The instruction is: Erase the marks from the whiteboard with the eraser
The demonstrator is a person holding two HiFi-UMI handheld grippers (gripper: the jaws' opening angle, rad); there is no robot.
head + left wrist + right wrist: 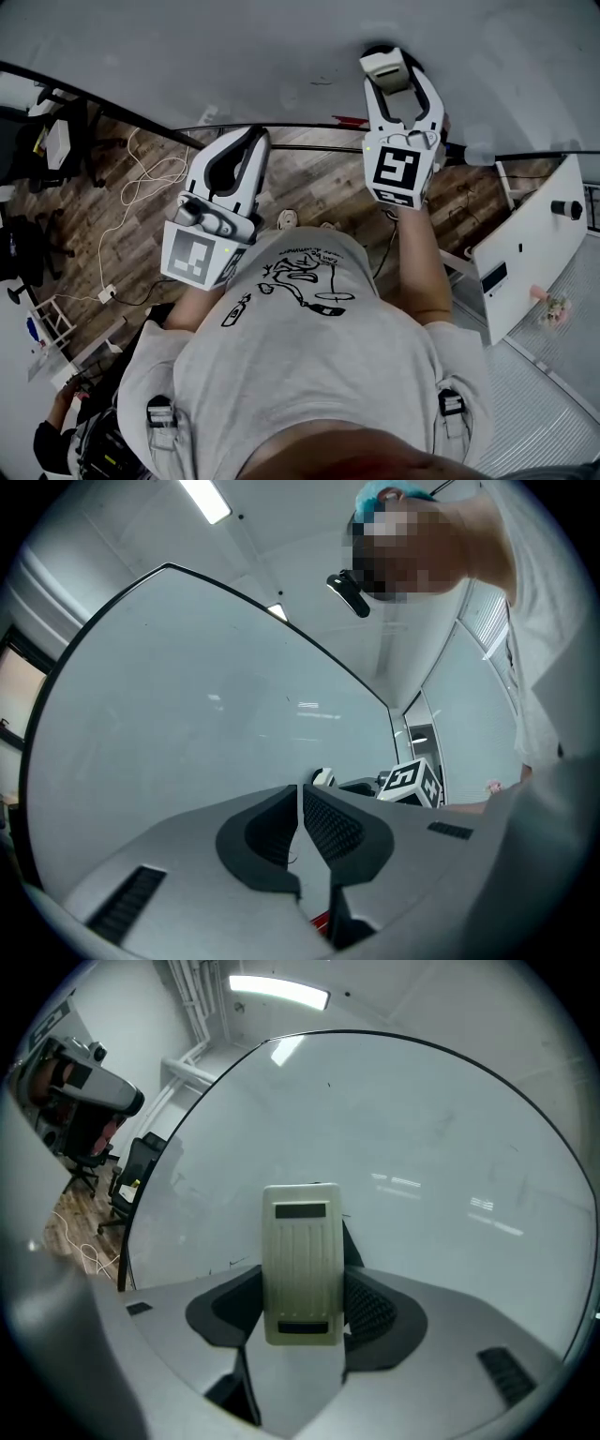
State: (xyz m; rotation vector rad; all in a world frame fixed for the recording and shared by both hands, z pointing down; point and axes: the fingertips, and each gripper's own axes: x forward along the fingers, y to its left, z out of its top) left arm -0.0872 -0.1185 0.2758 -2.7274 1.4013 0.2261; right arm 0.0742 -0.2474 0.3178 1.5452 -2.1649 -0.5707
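Note:
The whiteboard (234, 56) fills the top of the head view and looks mostly wiped, with a few faint specks. My right gripper (401, 89) is shut on a cream ribbed eraser (386, 66), pressed toward the board near its lower edge. In the right gripper view the eraser (301, 1262) stands upright between the jaws against the whiteboard (422, 1129). My left gripper (246, 145) sits lower left, shut with nothing in it; its jaws touch in the left gripper view (300, 803), facing the whiteboard (187, 705).
A black frame edge (281, 127) runs along the board's bottom. Below lie a wooden floor with white cables (141, 187), black chairs (23, 141) at left and a white panel (530, 239) at right. A person crouches at the lower left (56, 436).

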